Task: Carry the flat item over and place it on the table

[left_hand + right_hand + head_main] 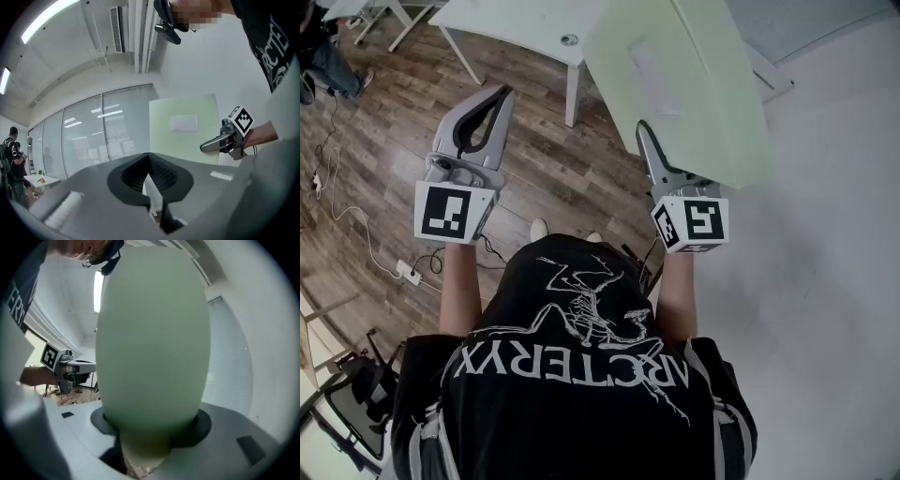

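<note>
The flat item is a pale green board (684,75), held upright in front of me. My right gripper (649,141) is shut on its lower edge, and the fingertips are hidden behind the board. In the right gripper view the board (154,343) fills the space between the jaws. The left gripper view shows the board (185,129) from its other face, with the right gripper (211,144) clamped on its edge. My left gripper (499,98) is held out to the left, shut and empty, its jaws meeting in its own view (152,180).
A white table (516,28) stands ahead on the wooden floor. Cables and a power strip (408,272) lie on the floor at left. A black chair (356,403) is at lower left, and another person (323,56) stands at far upper left.
</note>
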{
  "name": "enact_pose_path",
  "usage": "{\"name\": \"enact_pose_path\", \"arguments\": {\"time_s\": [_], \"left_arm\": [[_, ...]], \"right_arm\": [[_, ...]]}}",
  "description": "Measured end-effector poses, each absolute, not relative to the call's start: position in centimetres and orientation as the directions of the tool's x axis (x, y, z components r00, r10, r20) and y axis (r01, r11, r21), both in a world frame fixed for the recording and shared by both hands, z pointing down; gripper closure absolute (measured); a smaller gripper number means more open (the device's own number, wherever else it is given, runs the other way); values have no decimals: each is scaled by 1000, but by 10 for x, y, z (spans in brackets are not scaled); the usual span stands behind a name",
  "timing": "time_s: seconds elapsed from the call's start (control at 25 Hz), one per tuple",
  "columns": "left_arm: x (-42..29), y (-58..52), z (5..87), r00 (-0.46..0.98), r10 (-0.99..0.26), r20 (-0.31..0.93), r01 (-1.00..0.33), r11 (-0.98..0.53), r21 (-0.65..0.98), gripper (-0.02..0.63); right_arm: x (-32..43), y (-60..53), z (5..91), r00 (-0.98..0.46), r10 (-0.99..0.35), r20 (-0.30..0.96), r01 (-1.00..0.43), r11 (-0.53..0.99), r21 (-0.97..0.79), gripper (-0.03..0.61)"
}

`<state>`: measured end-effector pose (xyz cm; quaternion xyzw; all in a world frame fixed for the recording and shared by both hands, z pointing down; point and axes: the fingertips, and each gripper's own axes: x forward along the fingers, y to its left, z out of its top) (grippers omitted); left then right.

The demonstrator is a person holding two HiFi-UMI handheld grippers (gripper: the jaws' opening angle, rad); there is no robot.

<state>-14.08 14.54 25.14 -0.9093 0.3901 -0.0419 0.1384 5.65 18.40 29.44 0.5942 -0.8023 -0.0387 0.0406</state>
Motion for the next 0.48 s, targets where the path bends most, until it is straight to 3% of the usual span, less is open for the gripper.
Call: {"name": "enact_pose_path", "arguments": {"time_s": [0.48], "left_arm": [[-131,146,252,692,-721,-17,-694,-660,-288,604]], "right_arm": [[68,186,289,-294,-956,-8,-953,293,77,313]]}}
